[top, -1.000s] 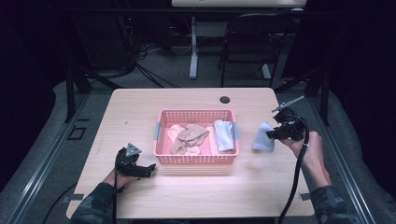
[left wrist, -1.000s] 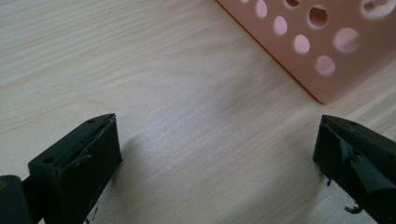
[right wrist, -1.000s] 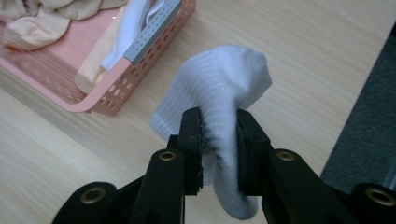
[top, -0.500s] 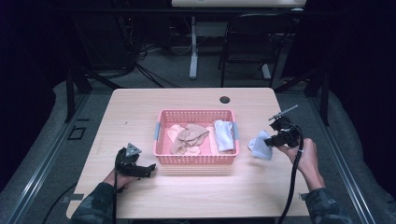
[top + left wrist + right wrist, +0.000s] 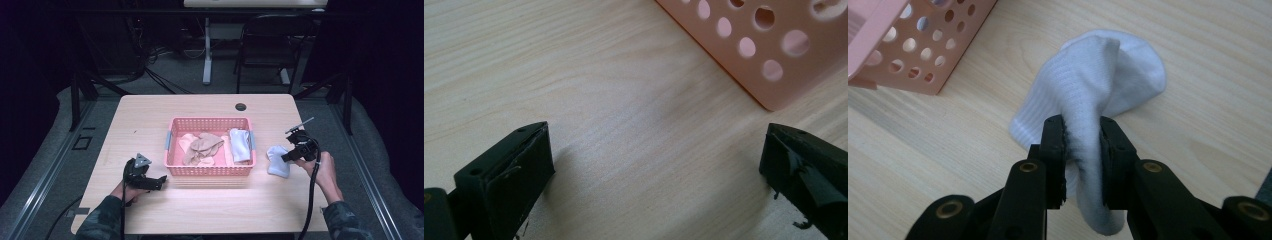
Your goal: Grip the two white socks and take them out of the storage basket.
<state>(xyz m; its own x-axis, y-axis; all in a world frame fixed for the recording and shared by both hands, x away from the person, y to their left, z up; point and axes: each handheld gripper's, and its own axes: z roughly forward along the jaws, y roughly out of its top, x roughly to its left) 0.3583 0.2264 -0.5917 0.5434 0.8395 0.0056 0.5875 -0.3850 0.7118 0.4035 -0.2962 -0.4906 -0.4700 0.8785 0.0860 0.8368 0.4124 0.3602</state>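
Dark room, grey floor (image 5: 165, 70), black chair (image 5: 260, 47) behind wooden table (image 5: 210, 210).

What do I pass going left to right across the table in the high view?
Left claw held open over the wood → pink perforated plastic basket holding beige and white cloths → white ribbed sock → right claw shut on it.

Left gripper (image 5: 159, 180) held low over the tabletop (image 5: 150, 120) at the near left, jaws spread wide and empty, pointing right. Left hand (image 5: 131, 187) wrapped around its body, camouflage-sleeved forearm entering from the bottom edge. Right gripper (image 5: 286, 158) at the right side, jaws pinched tight on a fold of white sock (image 5: 1098, 90), pointing left and slightly down. Right hand (image 5: 322, 170) gripping from behind, forearm angled in from the lower right, cable trailing down.
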